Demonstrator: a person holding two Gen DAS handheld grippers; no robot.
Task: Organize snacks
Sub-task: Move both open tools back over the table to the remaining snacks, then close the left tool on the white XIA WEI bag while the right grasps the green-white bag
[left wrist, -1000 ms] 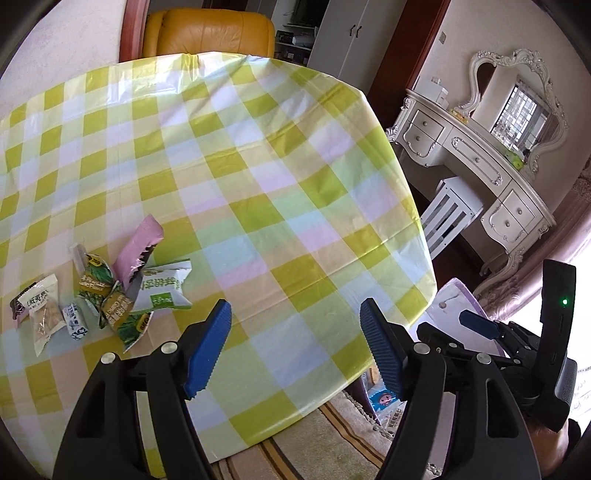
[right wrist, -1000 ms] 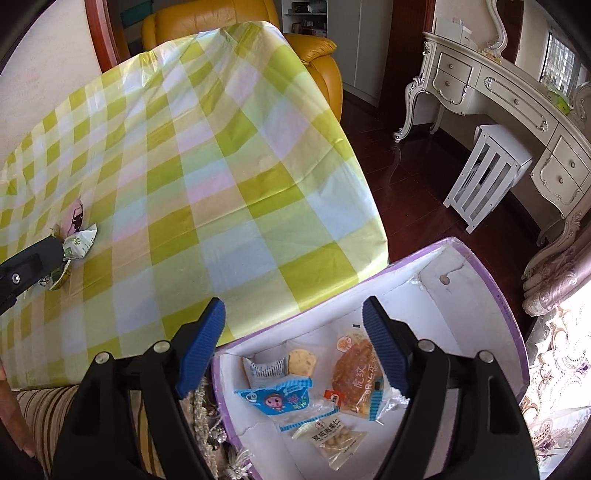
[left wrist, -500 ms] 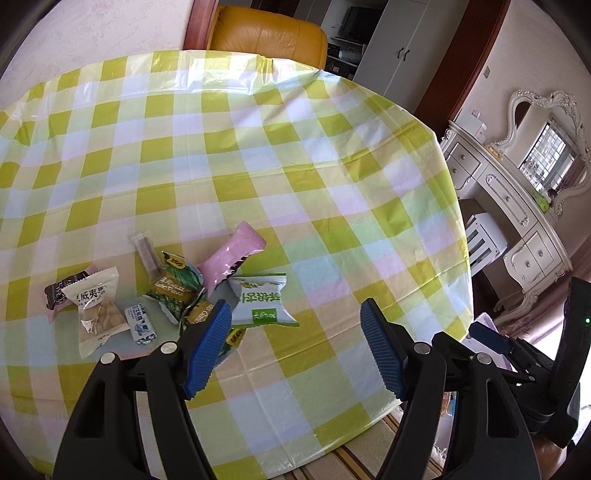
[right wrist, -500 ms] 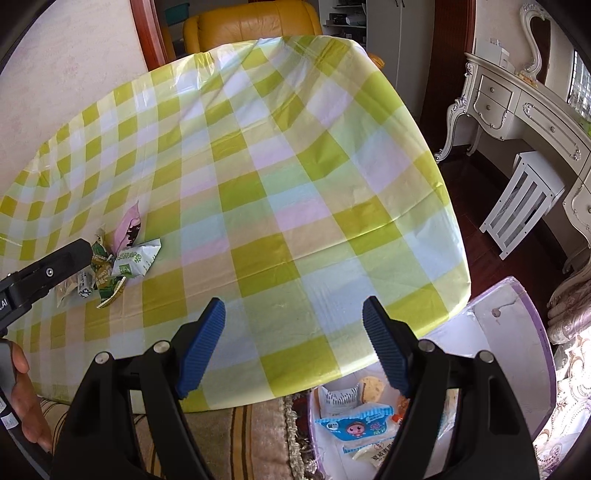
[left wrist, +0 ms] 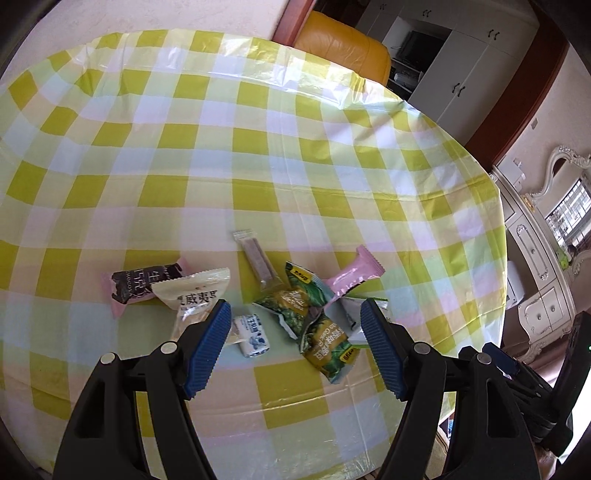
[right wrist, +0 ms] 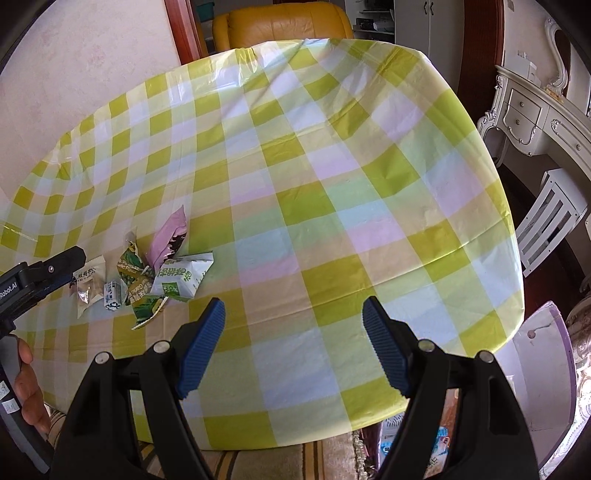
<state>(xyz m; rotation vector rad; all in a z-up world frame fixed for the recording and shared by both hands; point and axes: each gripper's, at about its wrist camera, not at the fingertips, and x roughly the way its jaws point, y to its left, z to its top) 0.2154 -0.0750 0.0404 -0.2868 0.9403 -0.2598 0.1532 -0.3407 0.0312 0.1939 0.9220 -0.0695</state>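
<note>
Several snack packets lie in a loose pile on the checked tablecloth (left wrist: pixel 295 147). In the left wrist view I see a dark chocolate bar (left wrist: pixel 142 284), a cream packet (left wrist: pixel 197 295), a small blue-white candy (left wrist: pixel 253 334), green packets (left wrist: pixel 325 339), a pink packet (left wrist: pixel 352 277) and a thin bar (left wrist: pixel 256 262). My left gripper (left wrist: pixel 295 328) is open and empty, just above the pile. My right gripper (right wrist: pixel 293 325) is open and empty over bare cloth, right of the pile, near a white-green packet (right wrist: pixel 181 277).
A purple-rimmed box (right wrist: pixel 546 369) stands on the floor below the table's right edge. A yellow armchair (right wrist: pixel 280 22) is behind the table. A white dresser (right wrist: pixel 535 110) and stool (right wrist: pixel 550 221) stand at right.
Both grippers moved left and up from the box over the table. The left gripper came close over the snack pile. The box has slid to the frame edge in the right wrist view.
</note>
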